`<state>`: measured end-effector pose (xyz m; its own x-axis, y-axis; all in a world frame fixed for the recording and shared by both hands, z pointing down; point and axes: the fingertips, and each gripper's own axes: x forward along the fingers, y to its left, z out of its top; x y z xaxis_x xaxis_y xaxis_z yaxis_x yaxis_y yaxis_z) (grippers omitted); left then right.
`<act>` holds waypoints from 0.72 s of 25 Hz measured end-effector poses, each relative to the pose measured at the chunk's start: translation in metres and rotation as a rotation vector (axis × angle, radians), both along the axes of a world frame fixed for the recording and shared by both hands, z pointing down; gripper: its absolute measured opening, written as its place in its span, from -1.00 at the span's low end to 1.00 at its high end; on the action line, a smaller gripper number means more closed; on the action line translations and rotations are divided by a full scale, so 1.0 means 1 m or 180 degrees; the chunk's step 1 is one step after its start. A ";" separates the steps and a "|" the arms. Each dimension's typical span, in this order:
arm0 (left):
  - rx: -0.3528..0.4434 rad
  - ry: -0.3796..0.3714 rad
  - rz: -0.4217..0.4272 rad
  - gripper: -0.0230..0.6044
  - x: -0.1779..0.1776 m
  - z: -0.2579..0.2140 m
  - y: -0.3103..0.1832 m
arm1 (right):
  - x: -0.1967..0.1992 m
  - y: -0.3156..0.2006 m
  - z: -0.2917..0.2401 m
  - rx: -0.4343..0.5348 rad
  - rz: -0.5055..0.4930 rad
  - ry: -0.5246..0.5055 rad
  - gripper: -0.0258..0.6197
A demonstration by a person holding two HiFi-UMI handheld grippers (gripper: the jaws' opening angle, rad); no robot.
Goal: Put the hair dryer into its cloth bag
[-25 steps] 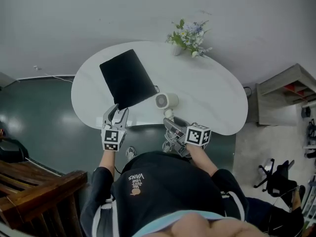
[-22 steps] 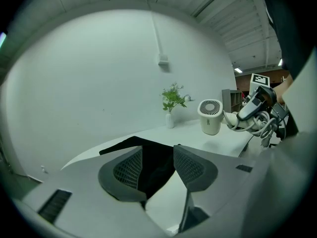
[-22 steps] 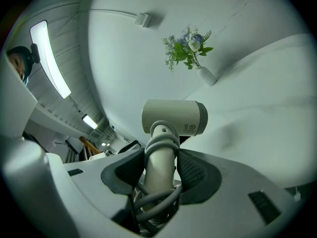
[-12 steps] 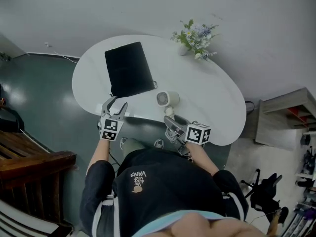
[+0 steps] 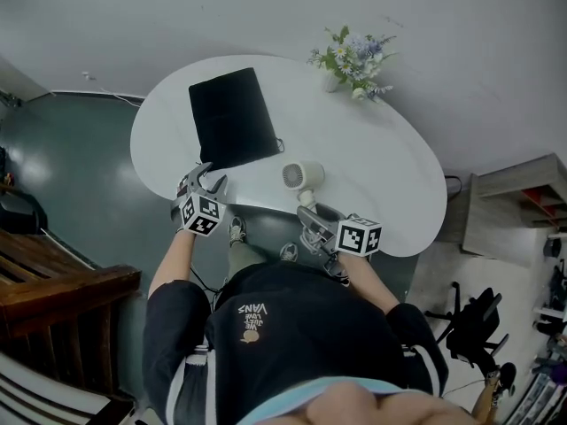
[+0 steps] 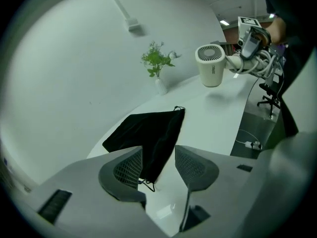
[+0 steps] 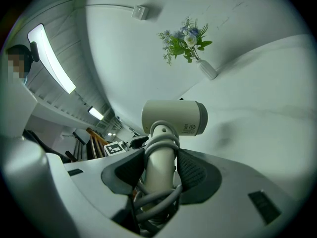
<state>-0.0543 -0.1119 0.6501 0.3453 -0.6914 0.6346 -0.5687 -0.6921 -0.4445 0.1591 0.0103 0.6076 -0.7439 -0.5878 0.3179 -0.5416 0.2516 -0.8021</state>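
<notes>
- Lowered since a second ago, our left gripper [image 5: 205,181], jaws just opening wide, straddles without pinching a corner of the flat black cloth bag [image 5: 232,118] at ten o'clock.
- Our right gripper [image 5: 312,223] clamps the handle of the cream plastic hair dryer [image 5: 301,176] at six o'clock, ready for bagging.

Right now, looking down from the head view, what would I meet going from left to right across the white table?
black cloth bag → white hair dryer → small vase of flowers
</notes>
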 end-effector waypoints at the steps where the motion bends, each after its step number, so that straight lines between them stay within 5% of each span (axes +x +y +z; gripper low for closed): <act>1: -0.0010 -0.0078 0.0046 -0.25 0.000 0.004 -0.003 | -0.001 0.000 0.001 -0.0013 0.0007 0.0001 -0.28; 8: -0.0190 -0.0591 0.0411 -0.25 0.001 0.033 -0.020 | -0.011 -0.005 0.006 -0.0093 0.0121 -0.0019 -0.28; 18: -0.0523 -0.0790 0.0705 -0.34 0.001 0.052 -0.035 | -0.014 -0.022 0.001 -0.0090 0.0345 -0.0007 -0.28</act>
<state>-0.0534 -0.1466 0.7024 0.2969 -0.4989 0.8142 -0.2860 -0.8600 -0.4227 0.1456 -0.0120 0.6088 -0.6773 -0.6556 0.3338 -0.5625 0.1690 -0.8093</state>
